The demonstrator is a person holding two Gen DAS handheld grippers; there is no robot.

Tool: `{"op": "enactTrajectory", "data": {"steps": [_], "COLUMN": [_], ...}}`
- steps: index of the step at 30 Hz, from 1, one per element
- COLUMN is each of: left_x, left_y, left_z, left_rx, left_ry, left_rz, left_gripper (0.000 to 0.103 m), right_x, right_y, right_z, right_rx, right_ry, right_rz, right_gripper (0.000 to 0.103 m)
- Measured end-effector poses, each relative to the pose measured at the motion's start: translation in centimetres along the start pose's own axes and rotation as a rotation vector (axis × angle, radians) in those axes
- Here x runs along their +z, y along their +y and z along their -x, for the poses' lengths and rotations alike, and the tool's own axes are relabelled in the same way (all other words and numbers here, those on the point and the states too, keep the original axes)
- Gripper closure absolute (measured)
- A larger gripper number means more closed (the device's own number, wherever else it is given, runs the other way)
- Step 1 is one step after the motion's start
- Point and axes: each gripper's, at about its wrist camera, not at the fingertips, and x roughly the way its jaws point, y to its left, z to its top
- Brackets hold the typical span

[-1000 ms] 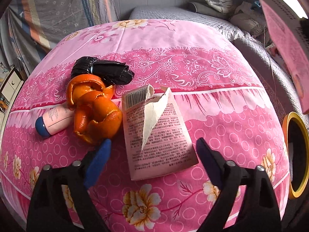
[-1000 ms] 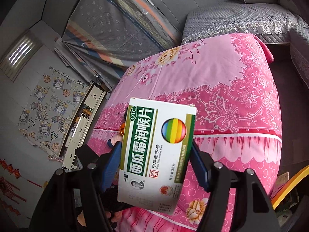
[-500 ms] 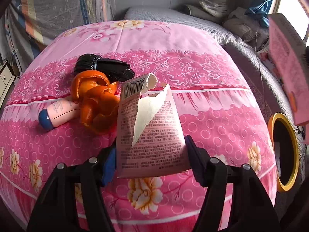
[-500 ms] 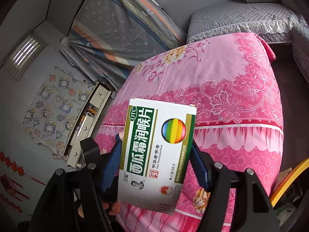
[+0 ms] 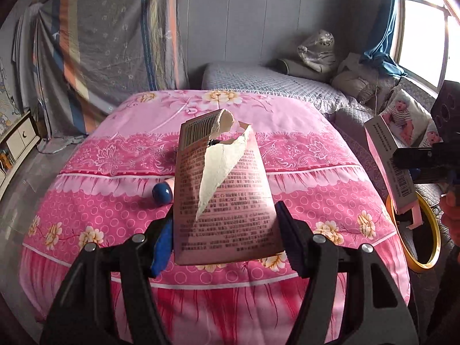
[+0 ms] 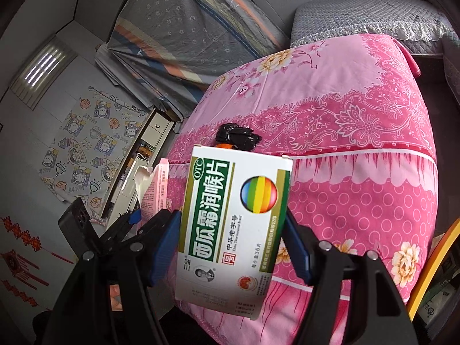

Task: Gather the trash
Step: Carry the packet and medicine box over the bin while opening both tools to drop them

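Observation:
My left gripper (image 5: 225,230) is shut on a torn pink packet (image 5: 227,195) and holds it in the air above the pink bedspread (image 5: 316,155). Behind the packet, the blue cap of a pink bottle (image 5: 162,195) peeks out on the bed. My right gripper (image 6: 233,238) is shut on a white and green medicine box (image 6: 233,224), held off the bed's edge. Past that box a crumpled black bag (image 6: 237,138) lies on the bed, with a sliver of orange peel (image 6: 224,145) below it. The left gripper's packet (image 6: 156,192) shows at the left of the right wrist view.
A yellow-rimmed bin (image 5: 431,230) stands on the floor at the bed's right side, its rim (image 6: 431,261) also at the right wrist view's edge. A grey quilted bed (image 5: 273,83) with pillows lies beyond. A low cabinet (image 5: 17,141) stands at far left.
The left jaws closed on the pink packet and lifted it up off the bed, hiding the orange peel and black bag behind it. The right gripper drifted a little with its box.

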Motion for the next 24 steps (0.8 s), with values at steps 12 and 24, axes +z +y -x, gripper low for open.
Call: {"op": "enactTrajectory", "data": {"steps": [12, 24], "left_x": [3.0, 4.8], "left_y": [-6.1, -14.4], "left_z": [1.9, 1.9], "left_rx": [-0.130, -0.225], "left_ry": [-0.123, -0.173], "left_rz": [-0.103, -0.237], "left_gripper": [0.042, 0.042], "right_x": [-1.5, -3.8], "right_y": [-1.5, -7.8], "right_z": [6.5, 13.4], "right_rx": [-0.068, -0.144], "right_ry": [-0.147, -0.295], "right_rz": [-0.047, -0.163], "right_gripper": [0.038, 0.038]}}
